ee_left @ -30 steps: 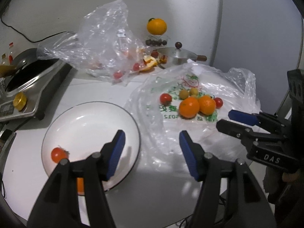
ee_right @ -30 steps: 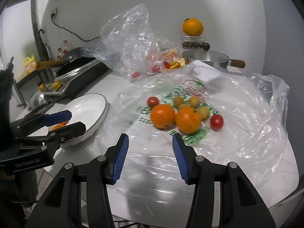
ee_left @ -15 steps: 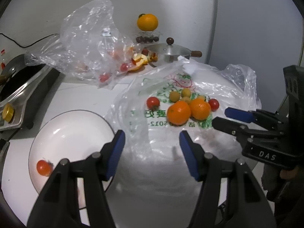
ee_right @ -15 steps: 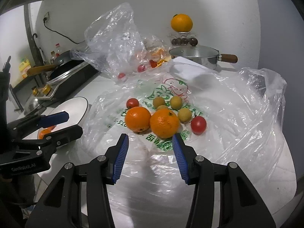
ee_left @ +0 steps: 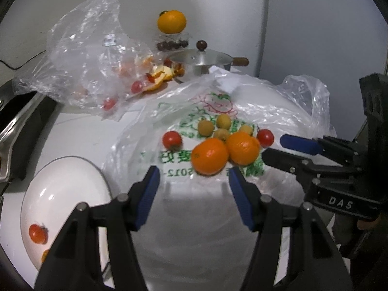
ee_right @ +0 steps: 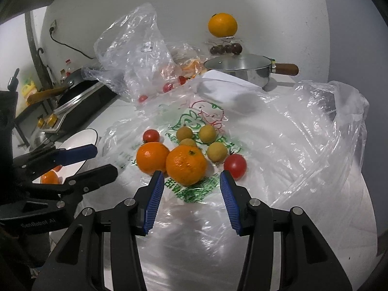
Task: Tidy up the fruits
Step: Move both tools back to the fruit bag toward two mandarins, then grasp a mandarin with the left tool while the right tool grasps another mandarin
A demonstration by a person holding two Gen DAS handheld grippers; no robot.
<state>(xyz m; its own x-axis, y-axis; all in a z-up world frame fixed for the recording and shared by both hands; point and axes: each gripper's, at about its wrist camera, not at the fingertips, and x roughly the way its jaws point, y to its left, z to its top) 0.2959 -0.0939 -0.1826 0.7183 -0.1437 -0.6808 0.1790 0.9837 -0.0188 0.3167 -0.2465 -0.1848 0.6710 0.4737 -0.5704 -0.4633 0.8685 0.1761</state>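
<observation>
Two oranges [ee_left: 209,156] [ee_left: 243,148], two red tomatoes [ee_left: 172,140] [ee_left: 265,137] and several small yellow fruits [ee_left: 205,127] lie on a flat printed plastic bag [ee_left: 218,111]. My left gripper [ee_left: 194,177] is open and empty, just in front of the left orange [ee_right: 152,157]. My right gripper [ee_right: 191,184] is open and empty, just in front of the right orange [ee_right: 186,165]. A white plate [ee_left: 65,189] at the left holds a tomato [ee_left: 38,234] and an orange piece [ee_left: 44,255].
A crumpled clear bag [ee_left: 89,55] with tomatoes and orange peel lies at the back left. A lidded steel pan [ee_left: 201,60] and an orange [ee_left: 171,21] on a clear box stand by the wall. A stove [ee_right: 77,97] is at the far left.
Both grippers have moved forward toward the fruit pile on the bag. The left gripper has swung right, away from the plate. Both stay open.
</observation>
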